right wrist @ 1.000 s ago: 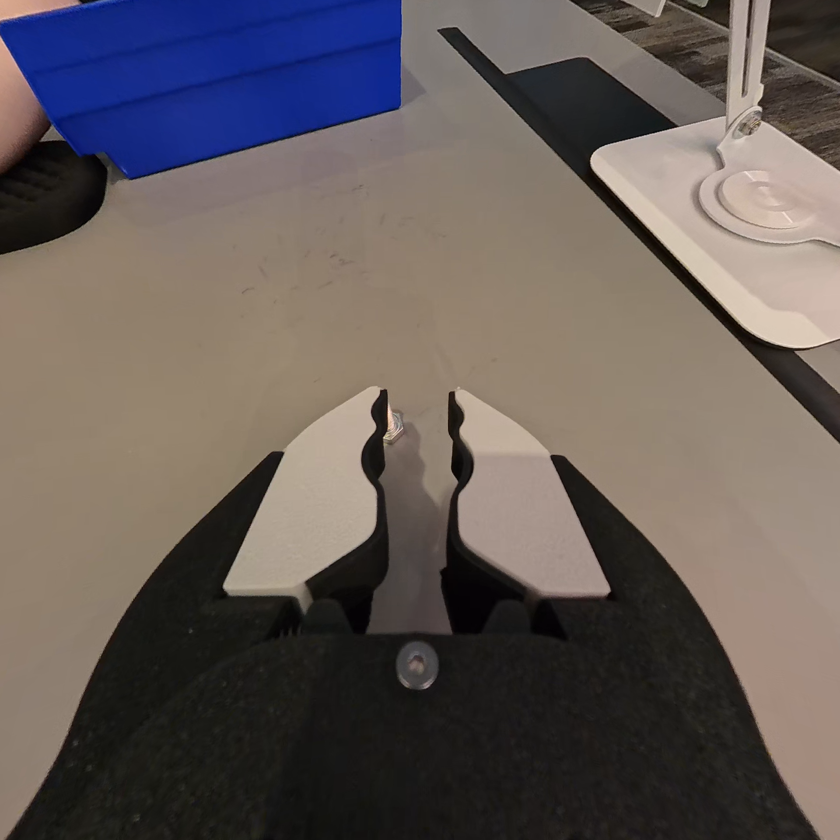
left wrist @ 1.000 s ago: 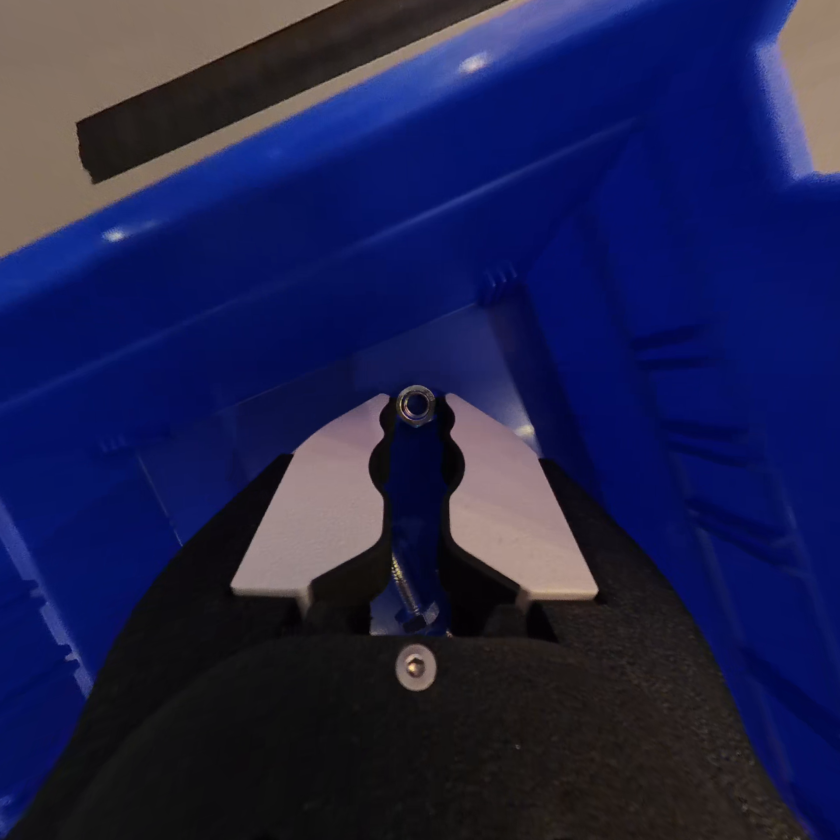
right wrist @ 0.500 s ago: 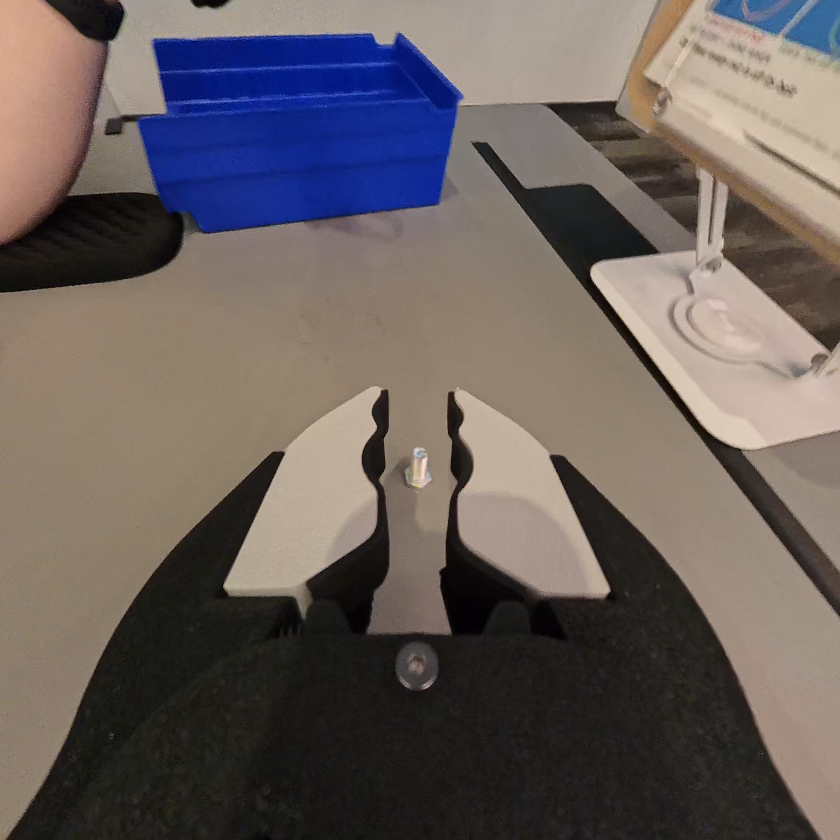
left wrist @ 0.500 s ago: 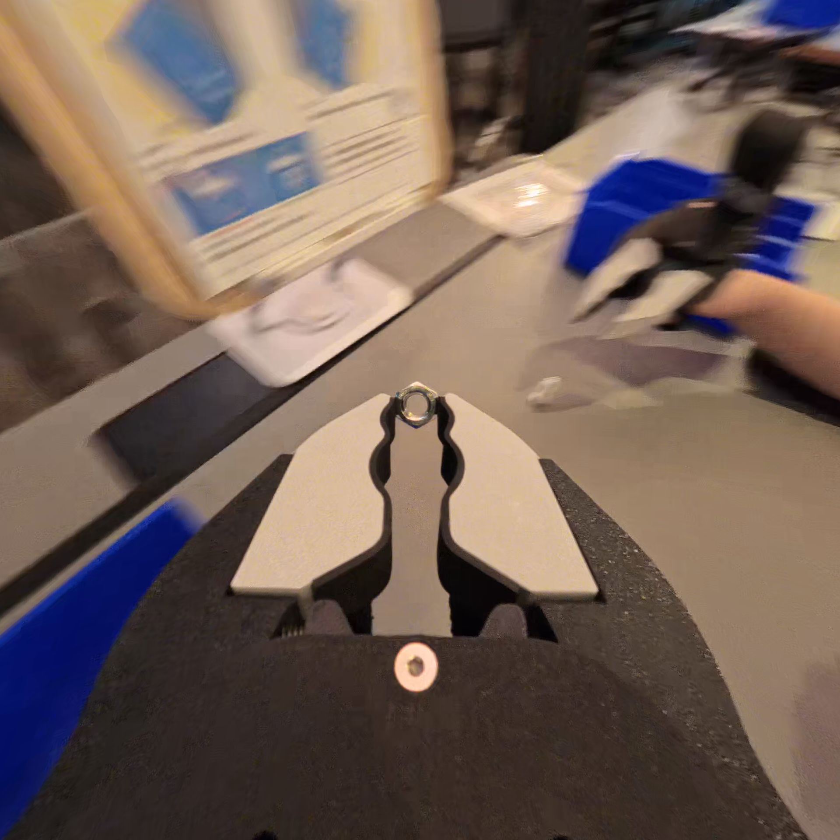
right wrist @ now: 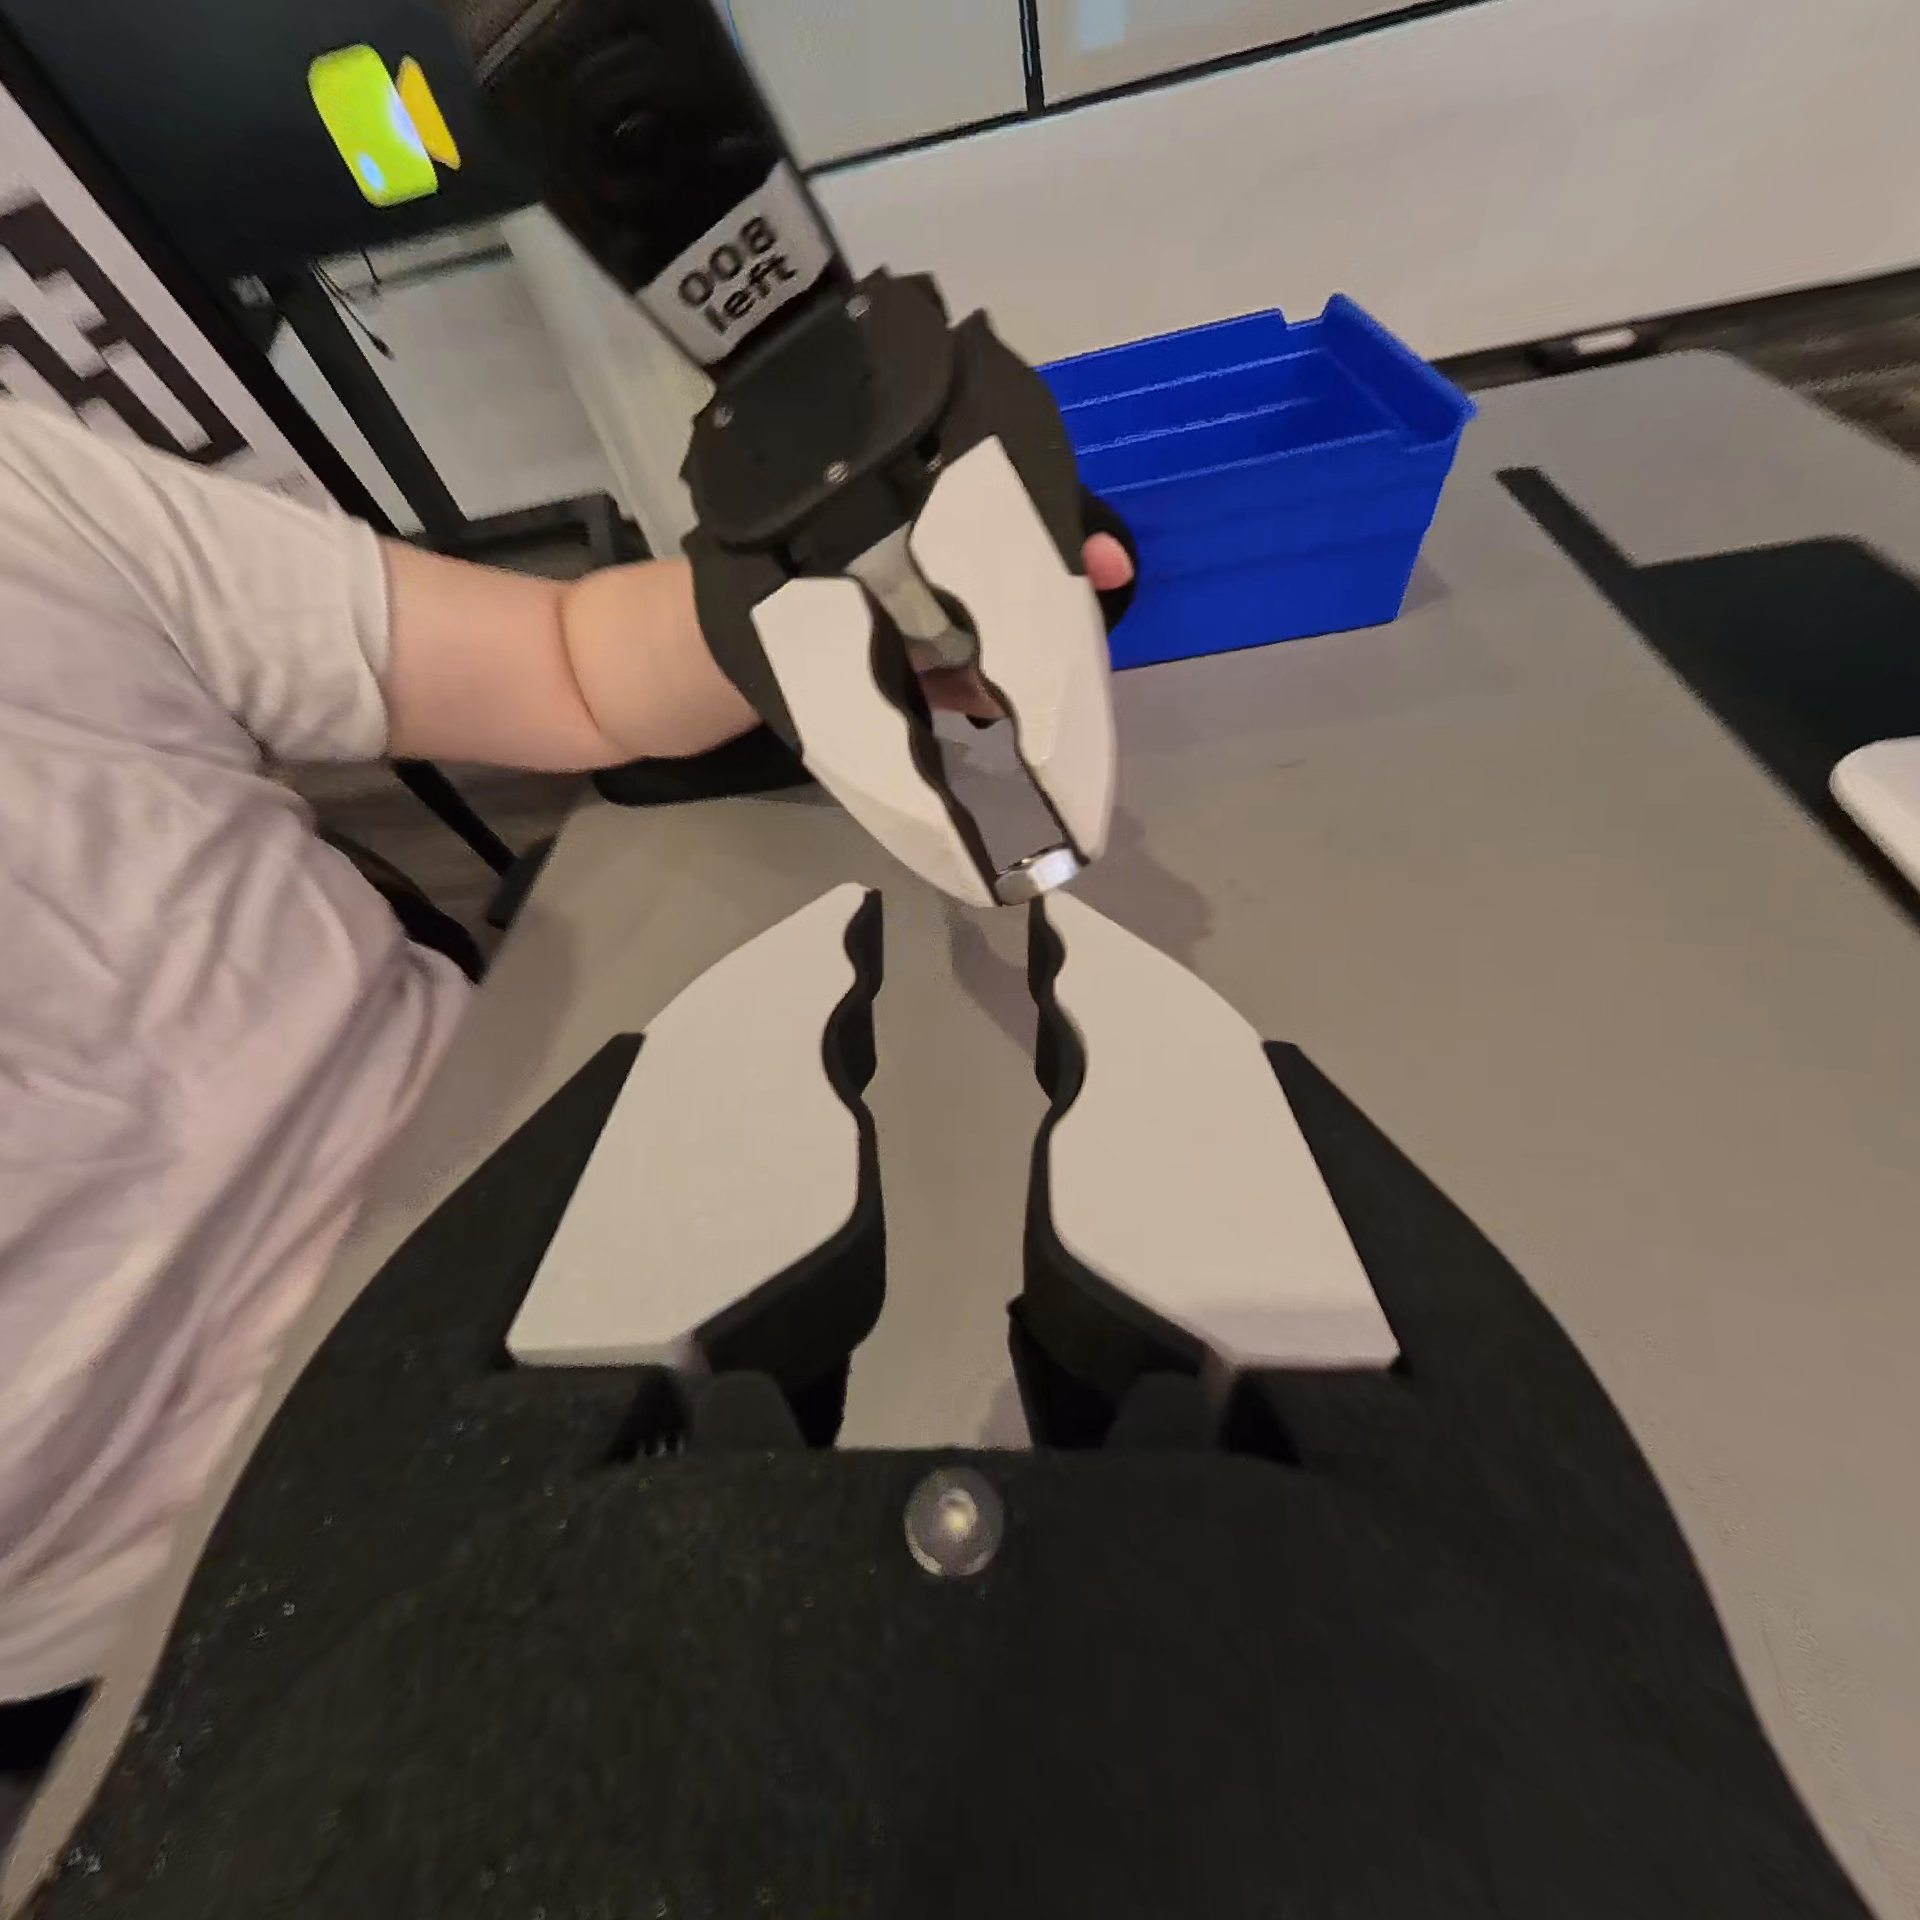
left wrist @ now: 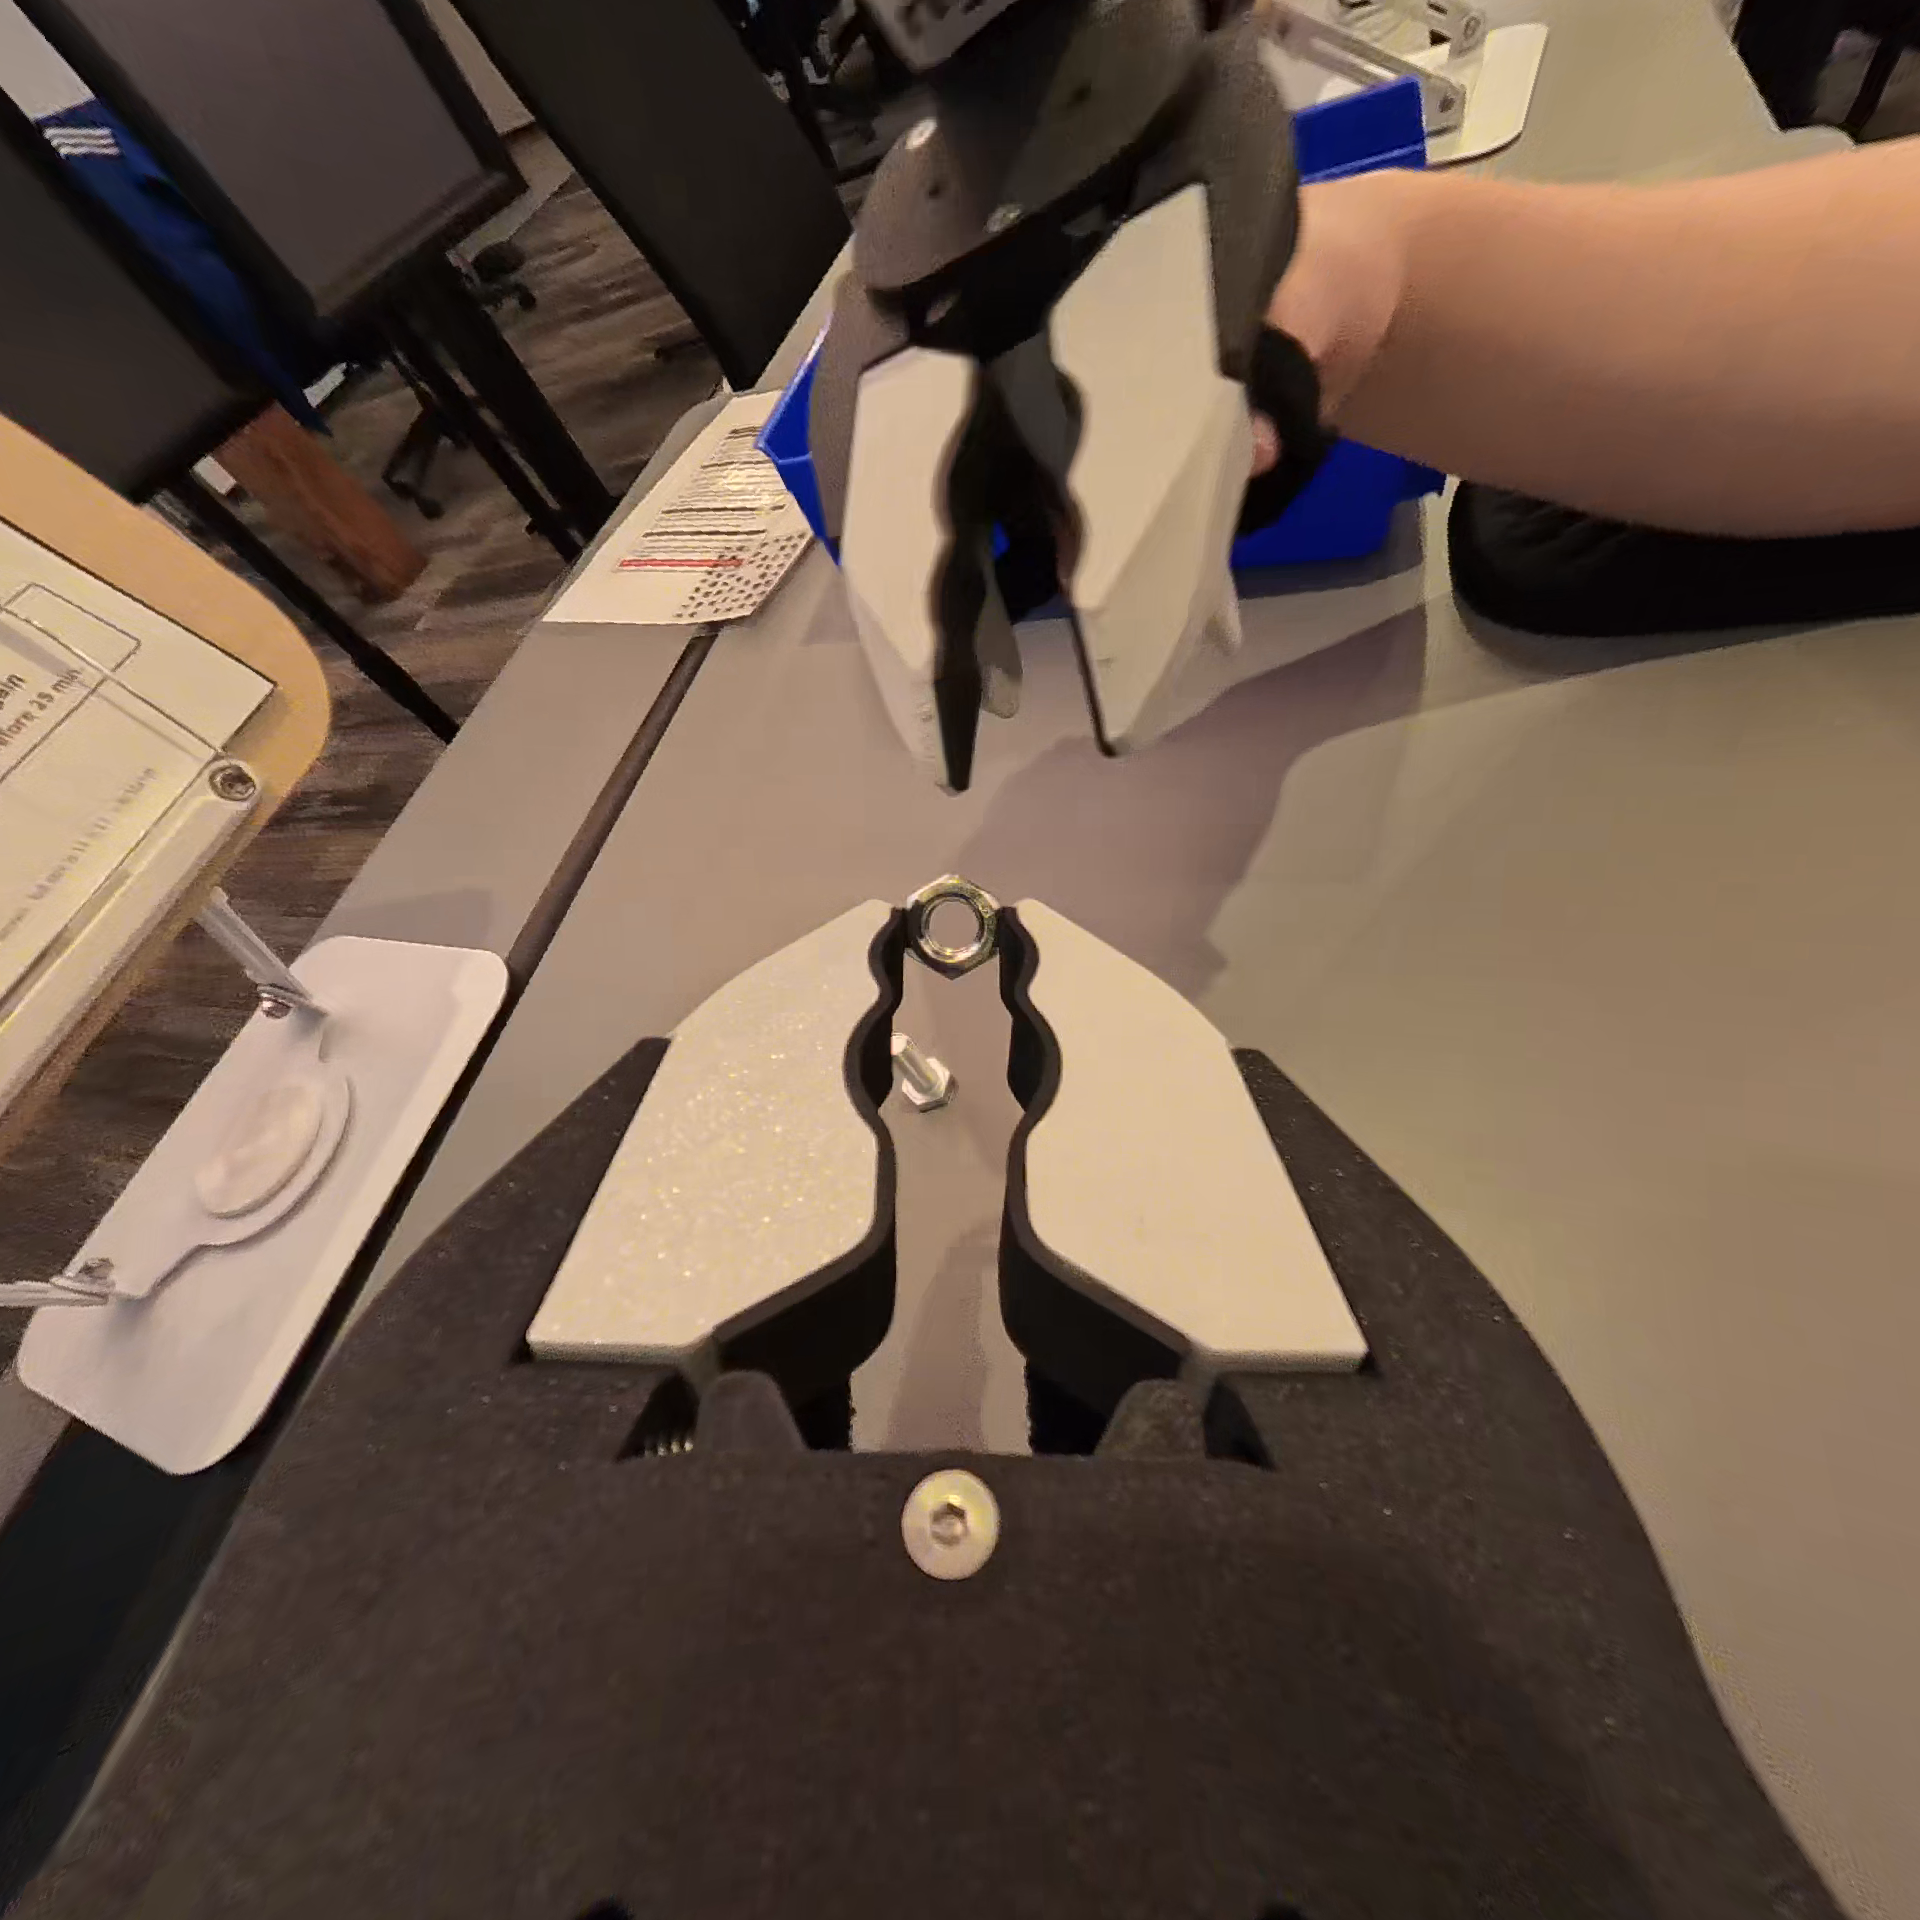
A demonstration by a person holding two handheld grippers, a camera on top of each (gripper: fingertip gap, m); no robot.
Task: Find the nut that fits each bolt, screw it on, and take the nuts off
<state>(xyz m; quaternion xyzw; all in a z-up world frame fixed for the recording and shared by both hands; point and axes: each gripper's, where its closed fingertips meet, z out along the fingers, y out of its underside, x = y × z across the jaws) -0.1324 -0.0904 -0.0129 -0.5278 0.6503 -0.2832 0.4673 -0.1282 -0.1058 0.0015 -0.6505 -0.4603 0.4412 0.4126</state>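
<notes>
At the far left of the left wrist view we see a white sign stand [left wrist: 223, 1174] with a tan-framed printed board [left wrist: 125, 727], its writing left unread. Moving right, our left gripper [left wrist: 951, 920] has its jaws nearly closed, pinching a small silver hex nut [left wrist: 950, 936] at the very tips, its bore facing the camera. Just below it, seen between the fingers, a short silver hex-head bolt [left wrist: 918, 1072] stands head-down on the grey table [left wrist: 1558, 1039], thread up. Our right gripper [left wrist: 1023, 743] hangs above and beyond it, jaws apart and holding nothing. In the right wrist view that gripper's fingers [right wrist: 1174, 1143] frame bare table, and the left gripper [right wrist: 1029, 873] shows a printed label on its handle. A blue plastic bin [right wrist: 1268, 520] sits well behind. We judge the risks to be these: the nut is held by only a sliver of its flats, so it could twist or pop free; the loose bolt could topple if nudged; and a tilted start could cross-thread.
</notes>
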